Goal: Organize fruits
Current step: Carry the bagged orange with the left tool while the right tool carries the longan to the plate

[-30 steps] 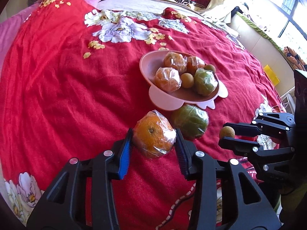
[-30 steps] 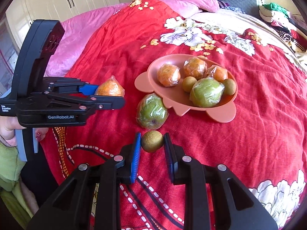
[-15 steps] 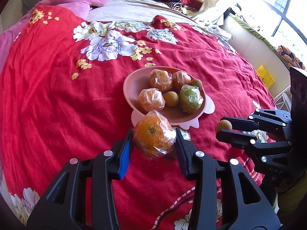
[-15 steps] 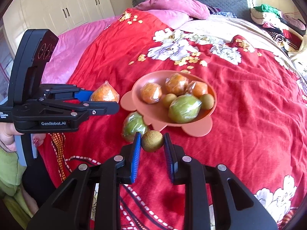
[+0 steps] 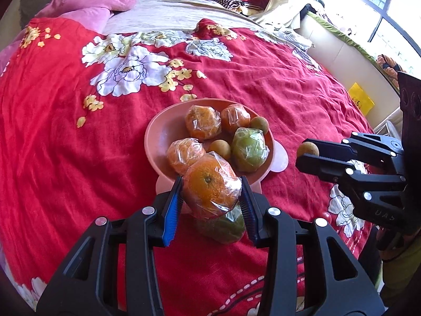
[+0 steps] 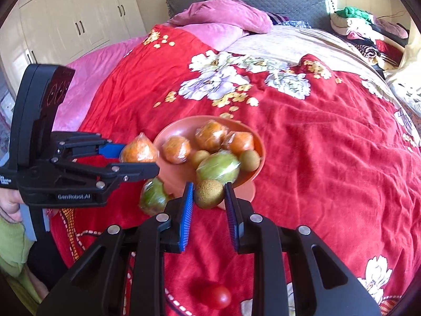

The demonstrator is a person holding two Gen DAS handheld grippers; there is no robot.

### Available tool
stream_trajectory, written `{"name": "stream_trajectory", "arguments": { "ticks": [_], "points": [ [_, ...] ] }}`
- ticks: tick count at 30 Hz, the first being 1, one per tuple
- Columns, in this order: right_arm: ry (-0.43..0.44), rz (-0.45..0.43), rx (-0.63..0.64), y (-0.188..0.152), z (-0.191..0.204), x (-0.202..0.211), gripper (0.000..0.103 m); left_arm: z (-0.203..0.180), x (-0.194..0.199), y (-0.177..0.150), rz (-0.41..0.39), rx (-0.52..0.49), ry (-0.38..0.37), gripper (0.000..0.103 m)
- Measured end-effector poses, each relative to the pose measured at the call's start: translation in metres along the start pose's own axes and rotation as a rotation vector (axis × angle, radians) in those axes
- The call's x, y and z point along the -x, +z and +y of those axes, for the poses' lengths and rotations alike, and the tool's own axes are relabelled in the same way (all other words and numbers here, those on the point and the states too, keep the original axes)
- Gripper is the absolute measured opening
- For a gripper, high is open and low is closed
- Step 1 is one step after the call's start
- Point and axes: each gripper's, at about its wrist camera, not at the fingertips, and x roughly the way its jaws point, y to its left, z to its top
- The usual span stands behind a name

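Wrapped orange [image 5: 210,188]: pinched in the left claw [image 5: 211,197], above the bowl's near rim.
Pink bowl [image 5: 158,137]: on the red bedspread [image 5: 65,144] (already holding several fruits).
Kiwi [image 6: 208,193]: pinched in the right claw [image 6: 209,205], beside the bowl.

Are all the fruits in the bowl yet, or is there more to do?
Almost. The pink bowl already holds six fruits. In hand: the left tool grips a wrapped orange, the right tool a kiwi. Left on the bedspread: a wrapped green fruit and a small red fruit.
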Motion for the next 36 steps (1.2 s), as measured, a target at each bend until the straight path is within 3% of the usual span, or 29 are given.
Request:
{"name": "stream_trajectory", "arguments": {
  "ticks": [24, 36],
  "points": [
    [-0.035, 0.012, -0.014, 0.015, -0.023, -0.022, 0.023, -0.007, -0.03, 0.007, 0.041, -0.012, 0.004, 0.033],
    [-0.042, 0.036, -0.018, 0.015, -0.024, -0.038, 0.023, -0.005, -0.025, 0.007, 0.028, -0.017, -0.002, 0.033]
  ]
}}
